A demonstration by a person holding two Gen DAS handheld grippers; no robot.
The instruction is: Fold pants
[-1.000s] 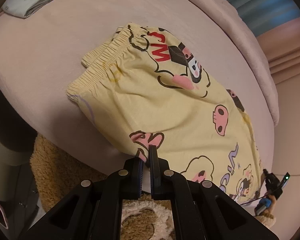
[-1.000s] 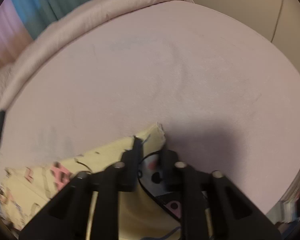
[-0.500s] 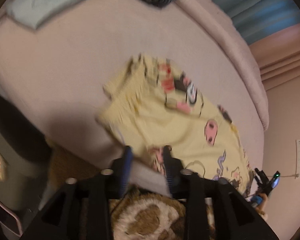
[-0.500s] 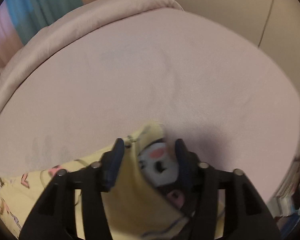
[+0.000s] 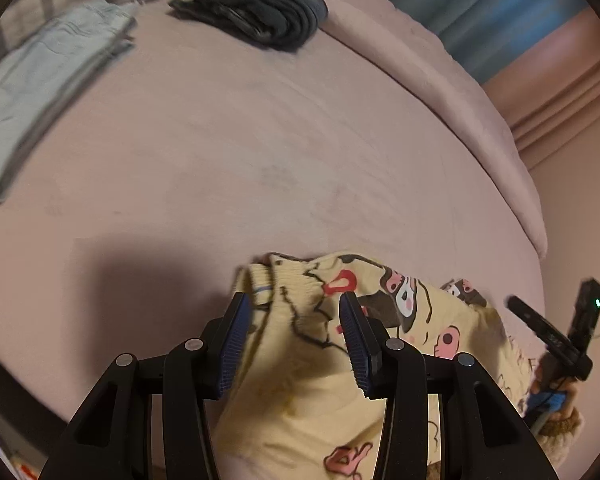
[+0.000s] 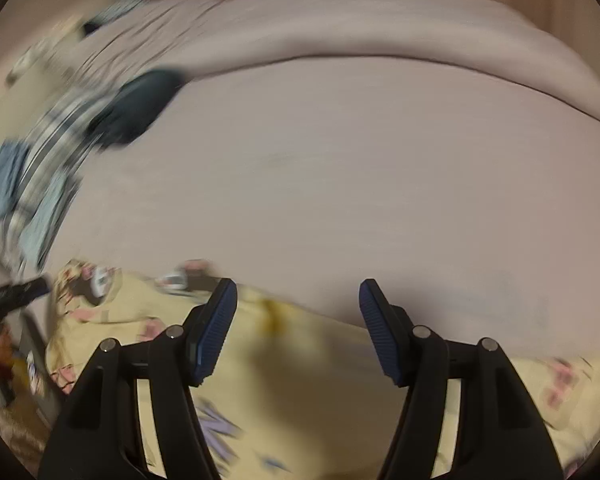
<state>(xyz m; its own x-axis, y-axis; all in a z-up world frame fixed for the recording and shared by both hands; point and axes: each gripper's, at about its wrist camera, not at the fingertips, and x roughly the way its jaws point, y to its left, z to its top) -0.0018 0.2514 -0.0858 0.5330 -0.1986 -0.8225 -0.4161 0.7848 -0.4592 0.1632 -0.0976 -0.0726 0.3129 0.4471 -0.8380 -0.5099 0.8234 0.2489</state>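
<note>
Yellow pants with cartoon prints (image 5: 308, 392) lie on the pink bed near its front edge. In the left wrist view my left gripper (image 5: 296, 320) is open, its jaws apart over the bunched elastic waistband (image 5: 292, 276). In the right wrist view the pants (image 6: 312, 360) spread under my right gripper (image 6: 296, 304), which is open wide and empty just above the cloth. The right gripper also shows at the far right of the left wrist view (image 5: 556, 336). The right wrist view is blurred.
A folded dark garment (image 5: 256, 8) and a folded pale blue garment (image 5: 40, 80) lie at the far side of the bed. A rolled pink blanket (image 5: 460, 92) runs along the back edge. A fluffy brown rug lies on the floor at the front.
Both grippers have opened and let go of the pants. The pants now lie nearer the front with the waistband bunched. Both cameras have swung over the bed.
</note>
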